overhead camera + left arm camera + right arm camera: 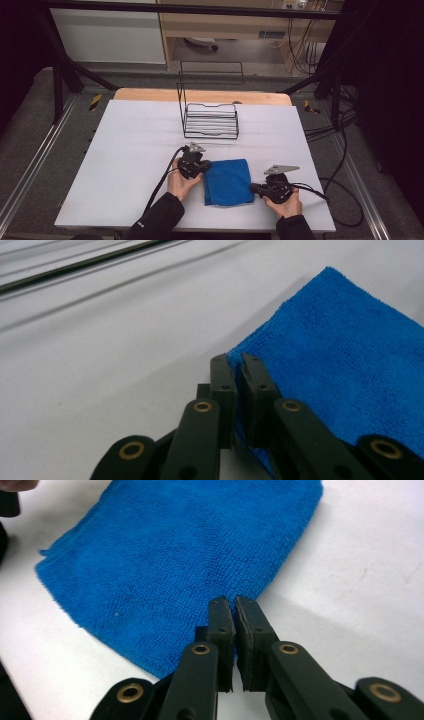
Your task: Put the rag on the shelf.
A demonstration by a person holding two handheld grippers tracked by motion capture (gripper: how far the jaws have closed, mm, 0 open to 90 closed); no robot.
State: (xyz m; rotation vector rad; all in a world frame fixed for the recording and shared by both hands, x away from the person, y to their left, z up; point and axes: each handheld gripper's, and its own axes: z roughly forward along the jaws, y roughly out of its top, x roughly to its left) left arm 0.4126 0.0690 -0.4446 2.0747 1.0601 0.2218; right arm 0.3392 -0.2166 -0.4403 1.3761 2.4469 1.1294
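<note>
Blue microfibre cloth [227, 181] lay folded on the white tabletop [125, 165], left gripper [199, 167] and right gripper [254, 188] jaws each pinching an opposite edge, seemingly ready to lift or unfold it.

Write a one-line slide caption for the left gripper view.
Left tool shut on a corner of the folded blue cloth lying on the white table.

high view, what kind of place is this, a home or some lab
Most likely a lab or recording rig: a white table inside a black metal frame, loose cables on the floor, and only a wire rack and blue cloth laid out.
</note>
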